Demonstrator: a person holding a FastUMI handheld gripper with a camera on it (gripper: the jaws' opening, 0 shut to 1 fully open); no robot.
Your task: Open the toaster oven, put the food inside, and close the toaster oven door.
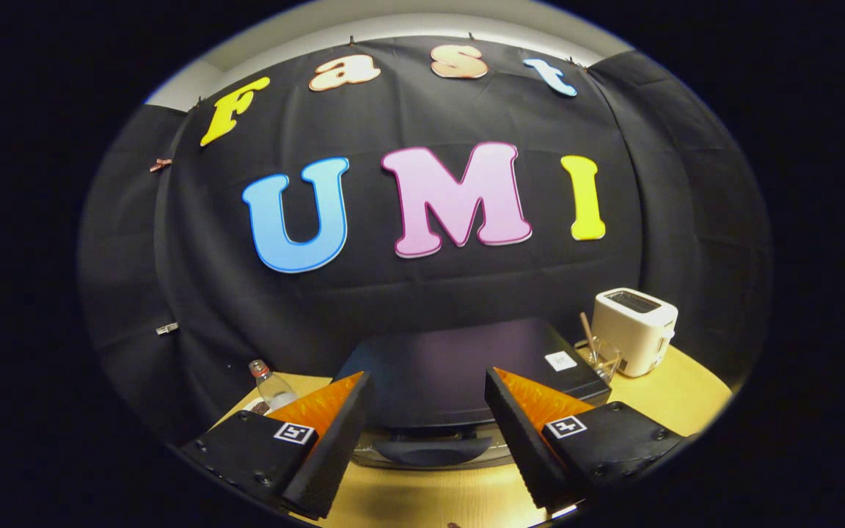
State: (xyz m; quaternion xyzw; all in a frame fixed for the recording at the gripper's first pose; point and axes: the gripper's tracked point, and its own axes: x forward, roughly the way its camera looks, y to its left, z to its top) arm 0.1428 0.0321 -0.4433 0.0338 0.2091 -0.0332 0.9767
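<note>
A single toaster oven (459, 374), dark-topped, sits on the pale wooden counter (679, 396) directly ahead of the hand-held gripper (428, 400), its flat lid showing between and just beyond the two fingertips. One small white label (560, 360) lies near the right rear corner of that top; its print is too small to read. Below the top, the oven's silvery front edge and a dark curved handle (433, 449) show low between the fingers, and the door appears to be shut.

The hand-held gripper is released: its two fingers (334, 440) stand wide apart, one either side of the oven's front, pressing on nothing. Each finger carries one square black-and-white marker on its body, two markers in all.

To the right of the oven, toward the back of the counter, stands one white pop-up toaster (635, 330), upright, with its slot facing up. Just beside it, between toaster and oven, is one clear glass (602, 359) with a thin stick (586, 330) leaning in it.

To the left of the oven, one small clear bottle (270, 385) with a reddish cap stands tilted in the fisheye view, and at its foot lies a pale dish (257, 405) with something dark on it, partly hidden behind the left finger. No brand name can be read on any of the items.

The booth's black cloth wall (422, 293) rises behind the counter, with one small clip (166, 328) pinned on its left side.
</note>
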